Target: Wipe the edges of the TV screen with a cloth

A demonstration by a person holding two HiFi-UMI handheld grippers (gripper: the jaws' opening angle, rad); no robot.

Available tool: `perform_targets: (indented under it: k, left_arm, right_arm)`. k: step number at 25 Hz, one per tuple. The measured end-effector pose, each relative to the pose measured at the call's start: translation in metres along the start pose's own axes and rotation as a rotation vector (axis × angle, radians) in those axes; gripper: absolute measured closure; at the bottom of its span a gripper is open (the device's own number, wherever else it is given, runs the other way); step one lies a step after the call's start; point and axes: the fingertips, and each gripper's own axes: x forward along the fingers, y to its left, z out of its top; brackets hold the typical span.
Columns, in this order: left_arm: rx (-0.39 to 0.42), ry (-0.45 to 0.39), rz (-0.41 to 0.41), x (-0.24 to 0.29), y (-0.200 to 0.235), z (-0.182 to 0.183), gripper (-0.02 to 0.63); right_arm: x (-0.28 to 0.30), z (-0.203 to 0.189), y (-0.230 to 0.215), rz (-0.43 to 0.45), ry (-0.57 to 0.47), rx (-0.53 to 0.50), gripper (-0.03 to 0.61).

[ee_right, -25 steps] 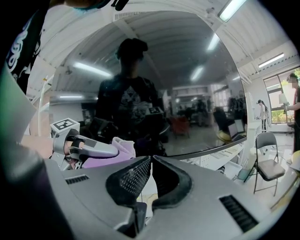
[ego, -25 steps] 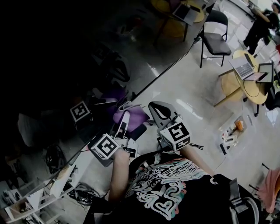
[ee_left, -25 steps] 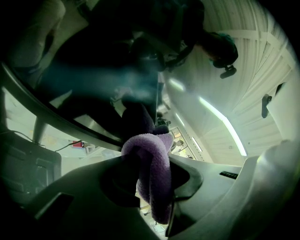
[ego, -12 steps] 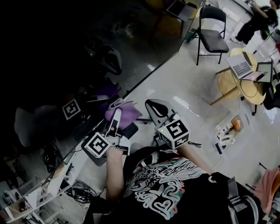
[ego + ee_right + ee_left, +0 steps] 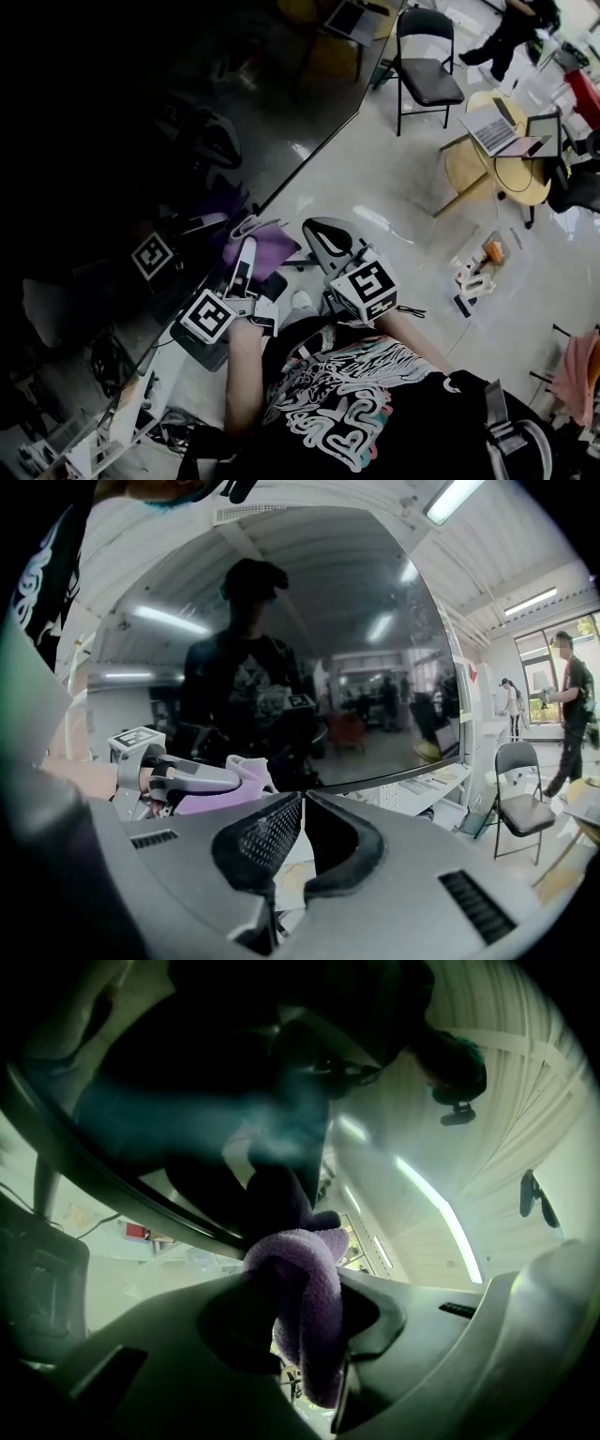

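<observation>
Pinching a purple cloth (image 5: pixel 270 246) between its 2 jaws, the left gripper (image 5: pixel 246 246) holds it at the lower edge of a large dark TV screen (image 5: pixel 141 131), close in front of the person. In the left gripper view, the cloth bunches thickly between the jaws, and its top reaches the screen's black frame. The right gripper (image 5: pixel 326 236) sits just beside it, to the right and off the screen, with its 2 jaws pressed together on nothing. The screen's bottom edge runs diagonally up and to the right, with bare pale floor (image 5: pixel 375 187) alongside it. Well apart stand a black folding chair (image 5: pixel 427 75) and a round table (image 5: pixel 506 173) carrying an open laptop (image 5: pixel 497 127).
</observation>
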Motion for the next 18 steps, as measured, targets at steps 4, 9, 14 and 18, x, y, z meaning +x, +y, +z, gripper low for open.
perform_targets:
  k: [4,9,14,18]
  left_arm:
    - [-0.012,0.010,0.004,0.005,-0.004,-0.004,0.483]
    - [-0.044,0.028,-0.022,0.017,-0.009,-0.008,0.483]
    - [-0.064,0.072,-0.066,0.034,-0.013,-0.013,0.482]
    - [-0.089,0.094,-0.087,0.047,-0.016,-0.016,0.482]
  right_arm:
    - [-0.002,0.007,-0.004,-0.053,-0.006,0.015,0.545]
    - [-0.004,0.006,-0.004,-0.100,-0.004,0.016,0.545]
    - [-0.005,0.003,-0.009,-0.164,-0.001,0.024,0.545]
    - [-0.005,-0.001,-0.015,-0.200,0.009,0.029,0.545]
